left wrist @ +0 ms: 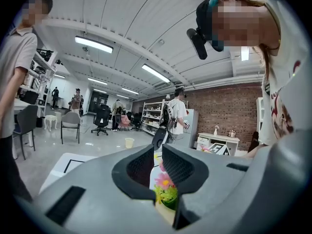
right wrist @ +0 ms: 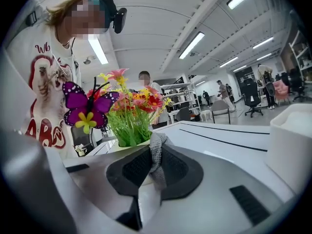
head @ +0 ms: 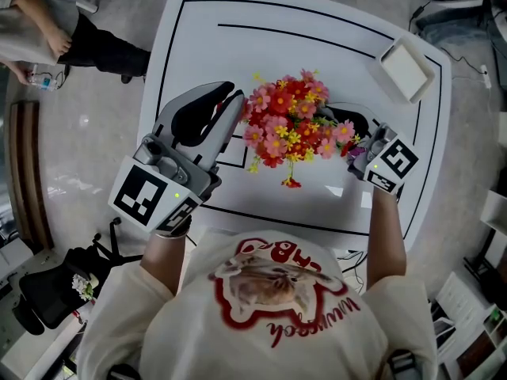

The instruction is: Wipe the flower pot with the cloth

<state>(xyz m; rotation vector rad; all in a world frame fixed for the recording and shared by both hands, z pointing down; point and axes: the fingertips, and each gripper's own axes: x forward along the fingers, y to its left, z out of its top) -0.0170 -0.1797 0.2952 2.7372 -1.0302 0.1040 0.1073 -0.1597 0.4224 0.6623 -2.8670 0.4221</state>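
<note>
Flower pot: the pale flower pot stood near the middle of the white desk, between the two grippers. From the head view its flowers hid it completely.
Left gripper: the left gripper lay almost level at the pot's left side, its jaws drawn nearly together. Blossoms and pale pot showed through the slit between them. Whether the jaws pinched the rim or only sat against it could not be told. It was probably there as a brace, so that the light pot would not slide or tip under the rubbing.
Right gripper: the right gripper came in from the opposite side, and its jaws were clamped on the grey cloth.
Cloth: a bunched fold stood up past the jaw tips, just beside the pot's rim. It seemed to be held that way so that fabric, not hard plastic, met the pot.
Butterfly: a purple butterfly ornament perched among the stems on the side facing the right gripper. A careless stroke could snag it.
Tray: a white tray sat at the far right corner of the desk, well apart from the work.
Step in hand: wiping at the rim on the right side, judging by where the cloth lay. How much of the wall had been covered could not be judged.
</note>
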